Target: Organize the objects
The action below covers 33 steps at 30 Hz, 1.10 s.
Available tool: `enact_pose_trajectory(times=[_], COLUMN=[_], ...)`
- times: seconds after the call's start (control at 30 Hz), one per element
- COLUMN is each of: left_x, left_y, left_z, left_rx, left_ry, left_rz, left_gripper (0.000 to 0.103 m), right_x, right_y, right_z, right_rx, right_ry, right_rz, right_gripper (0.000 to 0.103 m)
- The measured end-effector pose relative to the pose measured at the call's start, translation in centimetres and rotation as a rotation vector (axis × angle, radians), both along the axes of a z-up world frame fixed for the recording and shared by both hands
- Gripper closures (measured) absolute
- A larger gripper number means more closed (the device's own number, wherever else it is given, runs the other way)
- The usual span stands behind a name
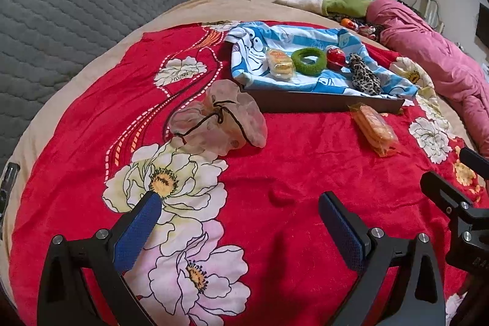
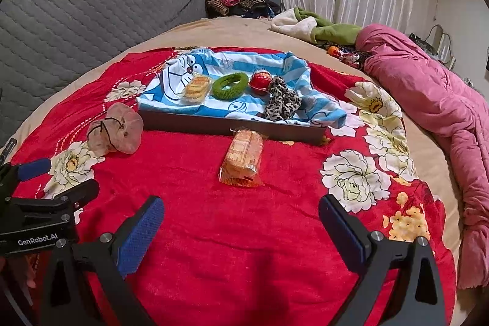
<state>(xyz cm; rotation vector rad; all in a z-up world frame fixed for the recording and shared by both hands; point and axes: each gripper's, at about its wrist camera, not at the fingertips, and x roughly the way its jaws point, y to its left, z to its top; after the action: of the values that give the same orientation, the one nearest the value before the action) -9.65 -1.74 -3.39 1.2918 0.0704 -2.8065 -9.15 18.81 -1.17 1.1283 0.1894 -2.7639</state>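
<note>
Sorting looks part done: a tray (image 2: 232, 124) lined with a blue cartoon cloth (image 2: 305, 72) already holds a small snack packet (image 2: 198, 87), green ring (image 2: 229, 85), red ball (image 2: 260, 80) and leopard scrunchie (image 2: 281, 103) in a row. Outside, just before its front wall, lies an orange biscuit pack (image 2: 243, 158); a pale pink scrunchie (image 1: 218, 119) sits further left — probably next in. Both tongs gape wide and empty, right gripper (image 2: 241, 222) facing the biscuits, left gripper (image 1: 240, 219) nearer the scrunchie.
</note>
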Motion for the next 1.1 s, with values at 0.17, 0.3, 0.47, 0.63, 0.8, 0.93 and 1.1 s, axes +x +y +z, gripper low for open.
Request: enact_pose_trajectory(times=[0.17, 0.3, 0.47, 0.63, 0.8, 0.93, 1.1], left_x=[-0.5, -0.9, -1.3, -2.0, -2.6, -3.1, -3.6], left_y=[-0.1, -0.1, -0.3, -0.3, -0.3, -0.5, -0.5], left_z=[-0.2, -0.5, -0.8, -1.3, -1.5, -1.6, -1.8], left_rx=[0.007, 0.008, 0.012, 0.012, 0.015, 0.020, 0.021], left_ry=[-0.002, -0.002, -0.006, -0.014, -0.017, -0.017, -0.020], left_rz=[0.000, 0.003, 0.005, 0.006, 0.011, 0.013, 0.013], left_gripper=[0.001, 0.001, 0.001, 0.001, 0.001, 0.001, 0.001], right_x=[-0.5, -1.0, -1.4, -2.0, -2.6, -3.1, -3.9], right_y=[0.1, 0.0, 0.0, 0.0, -0.1, 0.0, 0.2], right_z=[-0.3, -0.7, -1.1, -1.6, -2.0, -2.2, -2.3], right_rx=[-0.004, -0.007, -0.008, -0.012, -0.012, -0.016, -0.019], right_ry=[-0.006, -0.013, -0.022, -0.032, -0.041, -0.045, -0.046], right_rz=[-0.007, -0.008, -0.011, -0.013, -0.015, -0.019, -0.025], right_gripper=[0.001, 0.001, 0.001, 0.001, 0.001, 0.001, 0.001])
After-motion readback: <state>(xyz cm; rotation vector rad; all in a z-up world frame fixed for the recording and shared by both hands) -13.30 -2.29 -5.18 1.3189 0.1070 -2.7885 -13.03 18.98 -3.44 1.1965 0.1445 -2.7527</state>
